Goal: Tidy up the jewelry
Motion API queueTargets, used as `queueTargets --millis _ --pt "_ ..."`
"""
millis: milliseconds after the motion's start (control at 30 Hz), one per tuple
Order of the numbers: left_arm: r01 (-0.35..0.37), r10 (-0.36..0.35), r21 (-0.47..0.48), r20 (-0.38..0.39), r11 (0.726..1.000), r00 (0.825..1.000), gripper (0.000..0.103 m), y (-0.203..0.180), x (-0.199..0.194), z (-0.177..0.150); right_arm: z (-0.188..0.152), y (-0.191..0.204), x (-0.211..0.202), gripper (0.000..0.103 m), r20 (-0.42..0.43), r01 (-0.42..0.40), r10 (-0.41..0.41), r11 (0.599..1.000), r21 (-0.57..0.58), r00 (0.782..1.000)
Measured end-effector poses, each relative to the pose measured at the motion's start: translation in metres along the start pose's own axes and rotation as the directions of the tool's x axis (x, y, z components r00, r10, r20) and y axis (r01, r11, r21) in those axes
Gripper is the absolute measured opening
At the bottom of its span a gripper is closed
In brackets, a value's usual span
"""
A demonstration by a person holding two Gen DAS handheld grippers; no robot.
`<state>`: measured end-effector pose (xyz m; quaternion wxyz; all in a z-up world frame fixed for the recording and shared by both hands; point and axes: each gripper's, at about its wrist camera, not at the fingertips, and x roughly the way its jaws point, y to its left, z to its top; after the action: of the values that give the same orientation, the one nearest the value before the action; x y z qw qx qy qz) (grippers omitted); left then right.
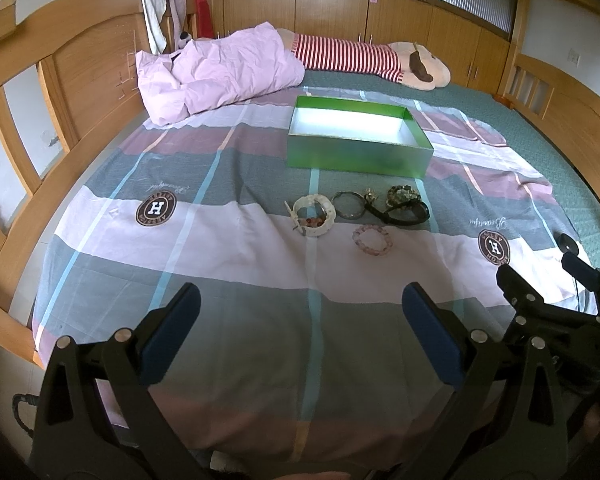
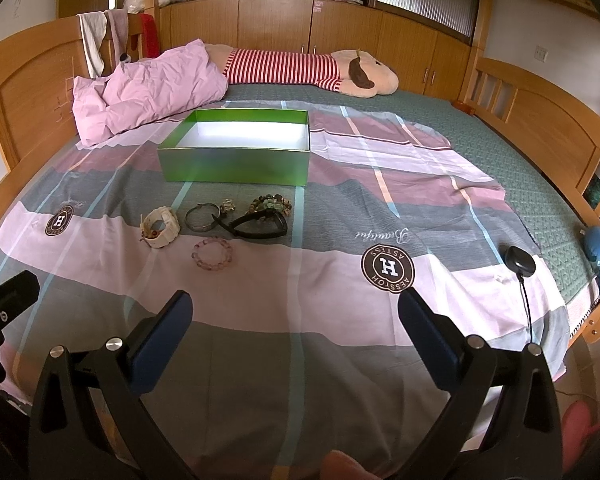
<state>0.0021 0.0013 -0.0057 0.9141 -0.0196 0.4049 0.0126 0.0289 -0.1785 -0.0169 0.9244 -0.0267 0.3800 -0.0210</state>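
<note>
Green box on plaid sheet, long axis crosswise, open top up. In front: one white bracelet, one pink bead bracelet, one metal bangle, one black watch, one dark bead cluster. Left gripper and right gripper: jaws wide, holding nothing.

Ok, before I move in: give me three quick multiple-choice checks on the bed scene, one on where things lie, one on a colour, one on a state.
1. Where does the pink bead bracelet lie?
A. in the box
B. on the sheet, nearer the camera than the other jewelry
C. on the pillow

2. What colour is the box outside?
A. green
B. red
C. black

3. How are the left gripper and right gripper?
A. both shut
B. one holds a bracelet
C. both open, holding nothing

Answers: 1 B, it sits alone on the sheet in front of the row. 2 A, green walls, white inside. 3 C, the fingers stand wide apart over bare sheet.
</note>
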Motion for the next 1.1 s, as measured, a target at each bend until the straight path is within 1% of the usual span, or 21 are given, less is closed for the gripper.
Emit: queueTargets --millis 100,167,267,300,367,467,500,533,567,600,633,667,700,733,800,833,900,933,1000,1100 --pt "-0.017 0.016 -0.014 -0.028 1.0 0.999 0.1 0.004 0.004 0.0 0.0 0.0 -0.001 0.101 0.01 -0.002 0.002 1.0 0.001 1.0" --pt "-0.026 0.025 -0.008 -0.022 1.0 0.999 0.1 0.007 0.004 0.001 0.001 -0.006 -0.005 0.101 0.038 0.005 -0.005 1.0 0.003 0.999" --pt "-0.044 0.044 -0.007 0.003 0.999 0.999 0.1 0.012 0.001 0.003 0.0 -0.015 -0.013 0.101 0.08 -0.01 0.008 1.0 0.021 0.997" --pt "-0.041 0.042 -0.008 0.008 0.999 0.999 0.1 0.014 -0.001 0.005 0.004 -0.014 -0.015 0.101 0.088 -0.02 0.018 0.999 0.027 0.996" --pt "-0.05 0.05 0.009 0.022 0.999 0.998 0.1 0.013 -0.005 0.01 0.008 -0.018 -0.019 0.101 0.089 -0.05 0.046 0.998 0.04 0.995" --pt "-0.073 0.069 0.057 0.07 0.996 0.995 0.1 0.008 -0.016 0.02 0.018 -0.017 -0.028 0.101 0.09 -0.061 0.057 0.997 0.053 0.994" --pt "-0.088 0.082 0.066 0.088 0.994 0.993 0.1 0.007 -0.019 0.023 0.022 -0.017 -0.03 0.101 0.099 -0.073 0.067 0.996 0.057 0.993" --pt "-0.092 0.086 0.063 0.097 0.994 0.992 0.1 0.006 -0.02 0.026 0.025 -0.017 -0.031 0.101 0.102 -0.065 0.059 0.996 0.054 0.993" --pt "-0.084 0.078 0.052 0.107 0.995 0.991 0.1 0.008 -0.022 0.03 0.029 -0.016 -0.032 0.101 0.099 -0.048 0.043 0.998 0.045 0.994" --pt "-0.051 0.045 0.043 0.118 0.998 0.992 0.1 0.01 -0.024 0.034 0.033 -0.015 -0.032 0.101 0.094 -0.036 0.033 0.999 0.038 0.995" --pt "0.024 -0.029 0.04 0.133 0.999 0.991 0.1 0.012 -0.025 0.037 0.036 -0.015 -0.032 0.101 0.093 -0.031 0.027 0.999 0.039 0.995" --pt "0.098 -0.1 0.025 0.152 0.995 0.983 0.1 0.016 -0.027 0.042 0.04 -0.016 -0.032 0.101 0.098 -0.032 0.027 0.998 0.05 0.995" --pt "0.098 -0.099 0.015 0.147 0.995 0.984 0.1 0.017 -0.025 0.047 0.043 -0.016 -0.033 0.101 0.105 -0.041 0.034 0.997 0.058 0.994" --pt "0.07 -0.073 0.023 0.139 0.997 0.988 0.1 0.014 -0.023 0.052 0.048 -0.017 -0.035 0.101 0.117 -0.049 0.041 0.997 0.065 0.992" --pt "0.028 -0.035 0.05 0.143 0.998 0.989 0.1 0.011 -0.019 0.065 0.069 -0.01 -0.037 0.101 0.175 -0.003 0.001 1.0 0.014 0.985" --pt "0.007 -0.015 0.055 0.139 0.998 0.99 0.1 0.009 -0.016 0.07 0.077 -0.007 -0.037 0.101 0.196 0.003 0.0 1.0 -0.018 0.981" --pt "-0.032 0.024 0.065 0.13 0.997 0.991 0.1 0.007 -0.007 0.083 0.089 -0.002 -0.031 0.101 0.209 0.011 -0.001 0.999 -0.047 0.978" --pt "-0.043 0.034 0.069 0.131 0.997 0.991 0.1 0.006 -0.004 0.087 0.097 0.0 -0.026 0.101 0.208 0.014 -0.003 0.998 -0.053 0.978" --pt "-0.086 0.074 0.082 0.139 0.993 0.988 0.1 0.004 0.006 0.098 0.107 0.001 -0.015 0.101 0.198 0.005 0.006 0.999 -0.052 0.98" --pt "-0.108 0.094 0.104 0.135 0.989 0.986 0.1 -0.002 0.024 0.109 0.122 0.001 0.011 0.101 0.126 -0.047 0.05 0.998 -0.029 0.991"
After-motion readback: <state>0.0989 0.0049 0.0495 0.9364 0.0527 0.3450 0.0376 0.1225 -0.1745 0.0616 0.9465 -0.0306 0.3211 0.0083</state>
